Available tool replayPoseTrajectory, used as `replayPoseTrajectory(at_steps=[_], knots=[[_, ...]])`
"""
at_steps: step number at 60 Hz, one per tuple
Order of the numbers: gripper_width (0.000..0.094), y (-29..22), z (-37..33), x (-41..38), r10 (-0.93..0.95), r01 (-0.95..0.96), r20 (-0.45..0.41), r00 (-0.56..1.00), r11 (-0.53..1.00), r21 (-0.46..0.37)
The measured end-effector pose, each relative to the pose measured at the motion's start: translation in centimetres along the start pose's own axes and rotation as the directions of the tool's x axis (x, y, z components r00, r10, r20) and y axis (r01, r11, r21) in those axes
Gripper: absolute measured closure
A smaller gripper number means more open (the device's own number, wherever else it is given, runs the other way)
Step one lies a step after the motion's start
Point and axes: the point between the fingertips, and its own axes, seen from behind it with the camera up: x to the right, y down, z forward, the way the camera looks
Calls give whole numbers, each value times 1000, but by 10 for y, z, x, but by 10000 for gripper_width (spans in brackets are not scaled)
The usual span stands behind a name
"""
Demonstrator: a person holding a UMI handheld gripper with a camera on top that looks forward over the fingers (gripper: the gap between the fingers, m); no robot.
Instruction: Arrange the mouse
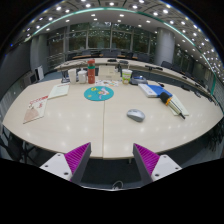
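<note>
One mouse (135, 115) lies alone on bare counter (80, 125), well ahead of the tool (112, 160) and a little to its right, clear of the blue disc (98, 93) and books (158, 92) farther back, so it looks free for a straight approach. Fingers stand apart, holding nothing. Tool hovers level and high, pointed across the counter, not yet lowered toward the mouse.

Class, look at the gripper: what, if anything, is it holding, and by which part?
Nothing is held. The gripper is open with an empty gap between its pads, and the small grey computer mouse lies on the pale wooden table beyond it.
</note>
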Motion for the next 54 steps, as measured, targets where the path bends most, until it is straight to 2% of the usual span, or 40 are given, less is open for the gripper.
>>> replayPoseTrajectory(at_steps=[5, 14, 23, 30, 54], knots=[[76, 1, 32, 33, 10, -10, -40, 999, 1000, 1], [81, -12, 109, 88, 16, -14, -57, 998, 999, 30], [86, -33, 178, 122, 13, -11, -42, 999, 999, 48], [82, -38, 221, 136, 13, -12, -30, 999, 1000, 19], [97, -78, 292, 156, -4, 3, 32, 999, 1000, 25]])
